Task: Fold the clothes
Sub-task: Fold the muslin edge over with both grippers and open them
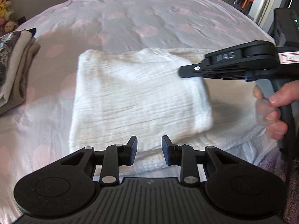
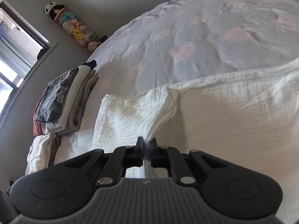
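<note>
A white crinkled garment (image 1: 138, 102) lies partly folded on the bed, its top layer turned over toward the left. My left gripper (image 1: 149, 145) is open and empty just above the garment's near edge. My right gripper (image 1: 184, 72) comes in from the right, held by a hand, at the garment's right edge. In the right wrist view my right gripper (image 2: 147, 141) is shut on a fold of the white garment (image 2: 142, 115), which rises in a pulled ridge from the tips.
A stack of folded clothes (image 1: 13, 65) sits at the bed's left edge; it also shows in the right wrist view (image 2: 61, 102). The bedspread (image 1: 149, 18) is pale lilac with pink blotches. Soft toys (image 2: 74, 28) hang on the far wall. A dark device (image 1: 286, 26) stands at the right.
</note>
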